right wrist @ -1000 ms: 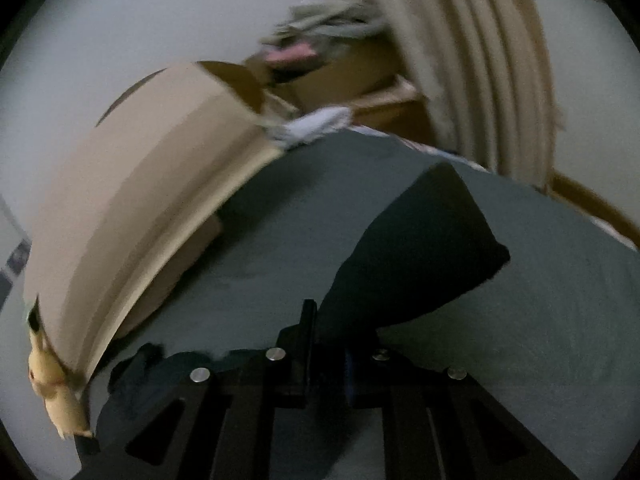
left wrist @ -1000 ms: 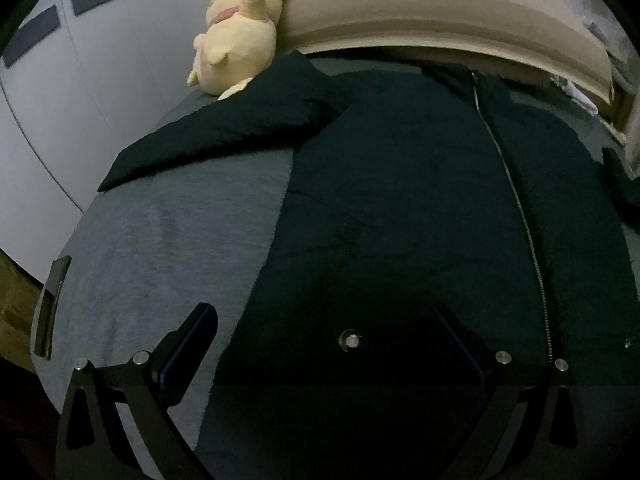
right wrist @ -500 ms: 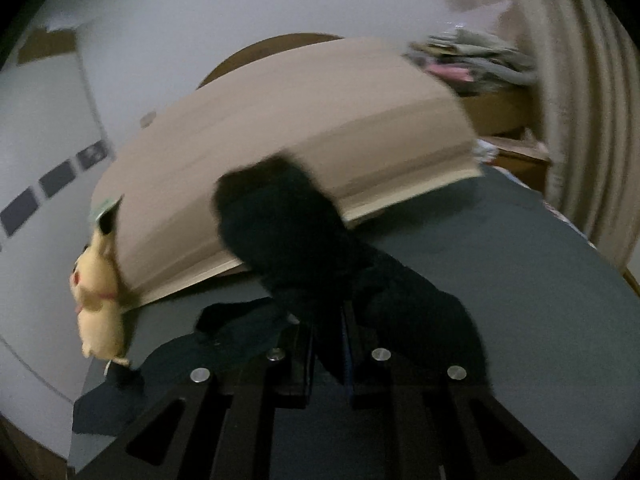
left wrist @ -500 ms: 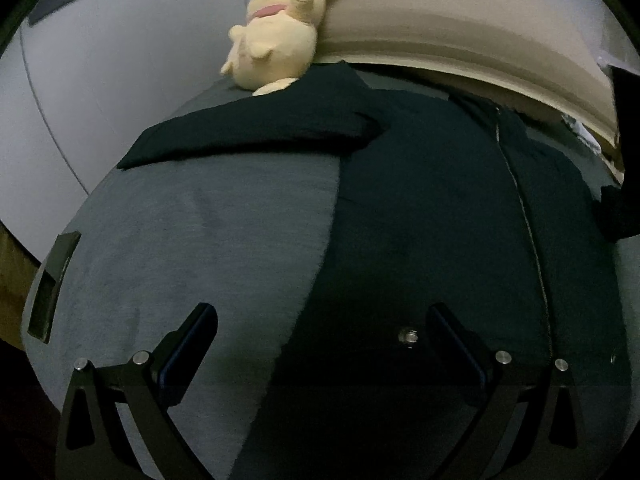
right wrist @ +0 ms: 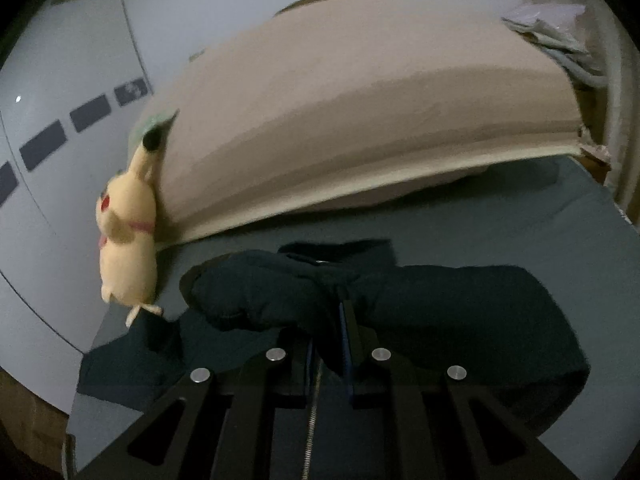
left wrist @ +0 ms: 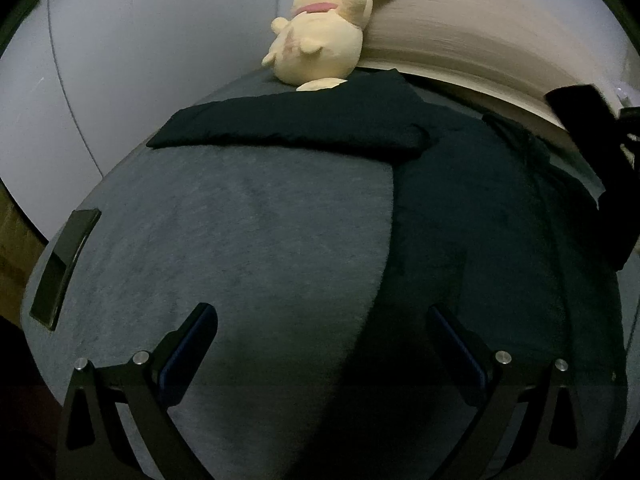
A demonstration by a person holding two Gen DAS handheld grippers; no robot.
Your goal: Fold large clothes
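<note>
Dark zip-front jacket [left wrist: 480,240] lies spread on the grey bed [left wrist: 240,240], body toward the bed's right side, collar toward the beige headboard [right wrist: 360,120]. One sleeve [left wrist: 288,128] stretches flat toward the left edge, its shoulder end touching the Pikachu plush [left wrist: 320,40] at the head of the bed.

Right gripper [right wrist: 328,320] is closed on the other sleeve [right wrist: 440,312], holding it bunched above the jacket body; the zipper line runs below the fingers. Left gripper [left wrist: 320,340] is wide open, holding nothing, hovering over the foot end where the jacket's side edge meets bare bedding.

Handling, as a judgement: padded, soft, limp fabric, light to moderate weight, probably a bit slick; it will sag and slide, so grip at cuffs, hem corners or seams, not mid-panel.

Containers: none seen. A dark flat phone-like object [left wrist: 64,264] lies near the bed's left edge.
</note>
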